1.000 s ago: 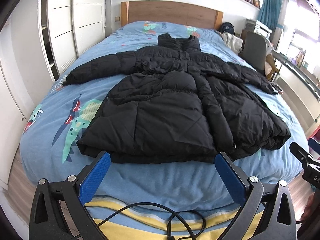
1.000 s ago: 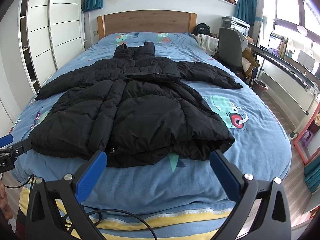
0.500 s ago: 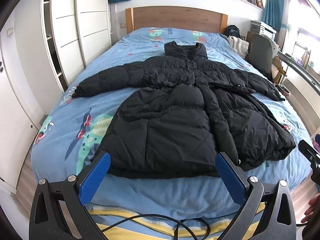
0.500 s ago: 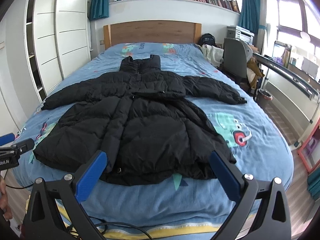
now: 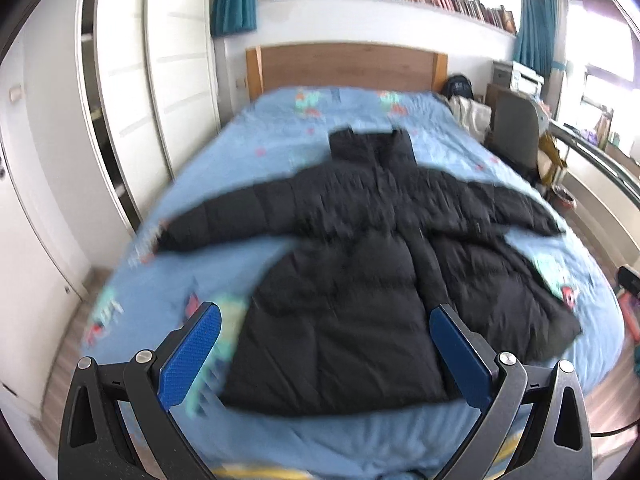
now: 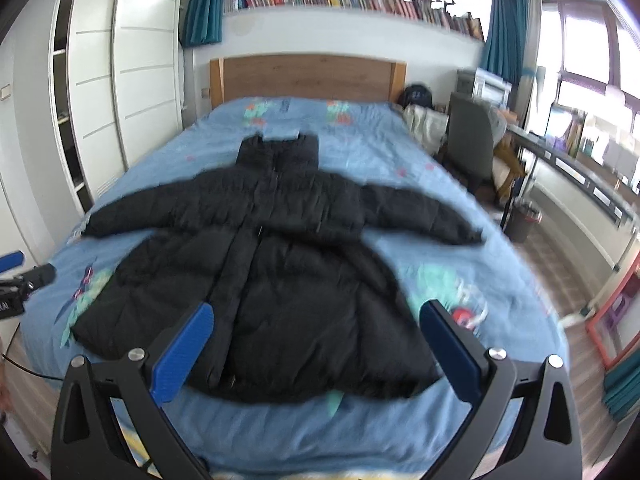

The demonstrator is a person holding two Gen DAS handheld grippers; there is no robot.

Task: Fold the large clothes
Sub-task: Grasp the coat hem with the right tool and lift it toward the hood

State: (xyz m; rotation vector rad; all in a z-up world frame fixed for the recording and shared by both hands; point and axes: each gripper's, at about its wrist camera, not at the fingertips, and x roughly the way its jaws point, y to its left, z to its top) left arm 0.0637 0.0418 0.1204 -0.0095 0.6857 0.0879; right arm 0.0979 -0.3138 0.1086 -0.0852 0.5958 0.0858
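Both grippers have risen and drawn back from the foot of the bed since a second ago, so more of the room and the floor shows in each wrist view, and both views are now smeared by motion. The black puffer coat [image 5: 360,264] has not shifted: it lies flat, front up, on the blue cartoon-print bedspread [image 5: 280,144], collar toward the wooden headboard [image 5: 348,66], both sleeves spread out toward the side edges of the bed, hem near the foot edge.

The left gripper [image 5: 324,354] is released, its blue pads [image 5: 192,356] wide apart with nothing between them, hovering over the foot edge of the bed and clear of the coat's hem. The right gripper [image 6: 320,348] is likewise spread wide and empty, above the same edge; in its view the tip of the left gripper pokes in at the left side.

A white wardrobe [image 6: 120,92] lines the bed's left side. A bookshelf [image 6: 360,0] runs along the wall above the headboard, with teal curtains [image 6: 204,4] at its ends. A grey chair [image 6: 470,136] stands beside the bed's right edge near the head corner, and a dark wastebasket [image 6: 522,222] sits on the floor a little nearer.
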